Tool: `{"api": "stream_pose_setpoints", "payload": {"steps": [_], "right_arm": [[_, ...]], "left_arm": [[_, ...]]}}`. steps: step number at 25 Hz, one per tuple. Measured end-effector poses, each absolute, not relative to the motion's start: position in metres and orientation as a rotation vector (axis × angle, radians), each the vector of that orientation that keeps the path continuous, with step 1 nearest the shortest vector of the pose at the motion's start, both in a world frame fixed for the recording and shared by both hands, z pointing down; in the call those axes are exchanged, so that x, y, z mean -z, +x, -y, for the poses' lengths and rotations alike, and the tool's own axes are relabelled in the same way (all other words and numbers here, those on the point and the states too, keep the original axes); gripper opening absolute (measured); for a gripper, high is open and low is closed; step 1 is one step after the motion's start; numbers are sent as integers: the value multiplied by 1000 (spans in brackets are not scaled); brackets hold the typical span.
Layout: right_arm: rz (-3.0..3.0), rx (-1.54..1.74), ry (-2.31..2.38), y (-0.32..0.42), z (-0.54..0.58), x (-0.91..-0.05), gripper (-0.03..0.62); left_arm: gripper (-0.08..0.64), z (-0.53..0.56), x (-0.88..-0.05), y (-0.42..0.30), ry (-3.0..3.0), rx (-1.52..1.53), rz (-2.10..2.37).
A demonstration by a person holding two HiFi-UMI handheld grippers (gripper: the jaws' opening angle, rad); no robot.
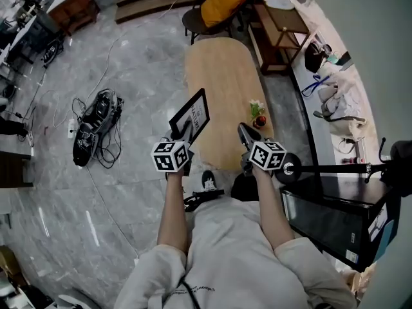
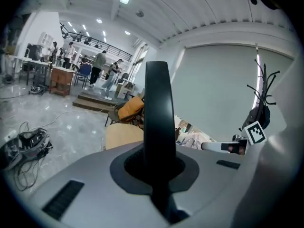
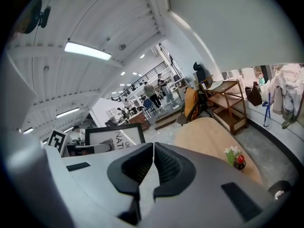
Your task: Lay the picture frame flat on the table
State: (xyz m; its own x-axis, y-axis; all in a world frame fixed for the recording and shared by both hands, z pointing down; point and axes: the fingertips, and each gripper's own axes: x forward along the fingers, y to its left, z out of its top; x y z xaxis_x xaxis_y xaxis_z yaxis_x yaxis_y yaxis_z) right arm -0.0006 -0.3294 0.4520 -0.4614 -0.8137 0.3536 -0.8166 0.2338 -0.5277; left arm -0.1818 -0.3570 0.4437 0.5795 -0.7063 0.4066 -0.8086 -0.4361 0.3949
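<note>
We hold the picture frame (image 1: 193, 114) in L gripper (image 1: 182, 134), fingers clenched on its bottom edge. Frame's tilted, at near-left edge of desk (image 1: 222, 69). R gripper (image 1: 244, 132) sits at frame's 3 o'clock, fingers shut tight, nothing btwn them. Small flower trinket (image 1: 257, 111) is on desk, 1 o'clock of R gripper.

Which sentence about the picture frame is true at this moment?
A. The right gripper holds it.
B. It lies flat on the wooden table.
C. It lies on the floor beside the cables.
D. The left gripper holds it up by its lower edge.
D: the left gripper is shut on the lower edge of the picture frame, which stands tilted in the air; the right gripper is shut and empty.
</note>
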Motion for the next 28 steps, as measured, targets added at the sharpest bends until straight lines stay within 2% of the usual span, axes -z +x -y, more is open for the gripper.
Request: {"api": "stream_pose_setpoints", "payload": {"steps": [8,13,20,25,28], "right_arm": [[2315,-883,1668,39,369,-503,35],[2239,-773,1566,56,389,-574,35],[2119,-883,1494,56,380,-675,35],[1944,-959,1550,90,375,-761,35],[2027,-1079,1492,77,373,-801,35]], "left_arm": [[27,393,-519,-174,2191,-278,1003],[26,393,-598,-141,2176,-372,842],[26,382,-697,-120,2046,-352,732],[28,387,-760,-93,1878,-176,707],[26,383,-807,-85,1804,-155,700]]}}
